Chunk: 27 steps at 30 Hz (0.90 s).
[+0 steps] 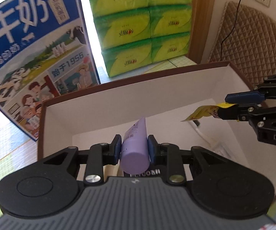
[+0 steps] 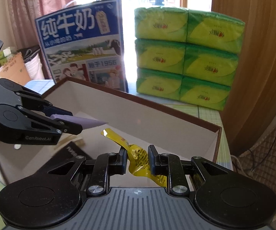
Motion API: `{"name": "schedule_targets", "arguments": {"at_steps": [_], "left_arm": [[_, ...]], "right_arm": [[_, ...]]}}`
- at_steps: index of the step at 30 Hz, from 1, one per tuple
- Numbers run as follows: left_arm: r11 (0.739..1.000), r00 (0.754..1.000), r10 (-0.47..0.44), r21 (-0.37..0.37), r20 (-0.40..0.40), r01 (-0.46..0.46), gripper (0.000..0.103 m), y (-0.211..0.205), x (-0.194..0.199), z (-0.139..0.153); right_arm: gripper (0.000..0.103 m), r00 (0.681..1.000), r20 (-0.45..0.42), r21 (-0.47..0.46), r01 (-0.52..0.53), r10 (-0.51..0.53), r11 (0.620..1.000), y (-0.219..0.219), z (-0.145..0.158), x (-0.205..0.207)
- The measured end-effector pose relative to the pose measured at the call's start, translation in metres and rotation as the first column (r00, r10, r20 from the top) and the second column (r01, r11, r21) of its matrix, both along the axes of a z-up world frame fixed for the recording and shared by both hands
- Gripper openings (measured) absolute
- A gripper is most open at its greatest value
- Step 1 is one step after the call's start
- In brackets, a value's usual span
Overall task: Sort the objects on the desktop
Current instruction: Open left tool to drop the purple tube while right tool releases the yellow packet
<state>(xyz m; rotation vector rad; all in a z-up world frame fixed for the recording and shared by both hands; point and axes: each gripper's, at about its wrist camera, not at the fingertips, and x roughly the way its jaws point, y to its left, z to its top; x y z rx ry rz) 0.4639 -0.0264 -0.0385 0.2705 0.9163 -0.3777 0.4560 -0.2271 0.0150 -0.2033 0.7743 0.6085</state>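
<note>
Your left gripper (image 1: 134, 147) is matt black plastic with shiny metal screws, clamped on a smooth, satin lilac plastic tube (image 1: 135, 145). Your right gripper (image 2: 137, 158) pinches a glossy, crinkled yellow foil sachet (image 2: 138, 158). The box (image 2: 157, 115) looks like matt white card; the tissue packs (image 2: 186, 57) are shiny plastic film.

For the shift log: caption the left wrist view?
Left tongs grip purple tube over open box; right tongs hold yellow sachet.
</note>
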Motion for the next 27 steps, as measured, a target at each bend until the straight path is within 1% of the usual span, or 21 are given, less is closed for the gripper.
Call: {"name": "schedule_targets", "arguments": {"at_steps": [7,9,10,15,20,24,25,26,27], "left_arm": [[1.0,1.0,0.006,0.024,-0.004,-0.006,0.025,-0.012,0.018,-0.021],[1.0,1.0,0.001,0.018,-0.008,-0.001,0.025,-0.014,0.02,-0.024],[1.0,1.0,-0.002,0.017,-0.01,0.002,0.029,-0.014,0.021,-0.025],[1.0,1.0,-0.001,0.027,-0.009,0.002,0.036,-0.013,0.022,-0.024],[0.999,1.0,0.027,0.031,-0.008,-0.026,0.037,-0.005,0.024,-0.022],[0.998,0.999,0.041,0.037,-0.011,-0.041,0.047,0.001,0.023,-0.02],[0.998,0.999,0.048,0.04,-0.01,-0.047,0.048,0.002,0.023,-0.02],[0.998,0.999,0.05,0.039,-0.011,-0.05,0.048,0.003,0.023,-0.019],[0.998,0.999,0.052,0.038,-0.012,-0.052,0.049,0.004,0.022,-0.018]], "right_arm": [[0.019,1.0,0.005,-0.035,0.011,-0.011,0.999,0.002,-0.01,0.017],[0.019,1.0,0.005,-0.039,0.013,-0.013,0.999,0.002,-0.011,0.02],[0.019,1.0,0.005,-0.041,0.016,-0.016,0.999,0.002,-0.012,0.021],[0.019,1.0,0.013,-0.059,0.022,-0.021,0.998,0.004,-0.016,0.026],[0.019,0.999,0.032,-0.098,0.036,-0.033,0.995,0.008,-0.021,0.029],[0.019,0.999,0.026,-0.112,0.038,-0.036,0.993,0.009,-0.026,0.031],[0.021,0.999,0.027,-0.114,0.034,-0.031,0.993,0.01,-0.027,0.031],[0.026,0.999,0.029,-0.116,0.03,-0.027,0.993,0.011,-0.027,0.03],[0.049,0.999,0.03,-0.118,0.023,-0.019,0.993,0.012,-0.027,0.028]]}}
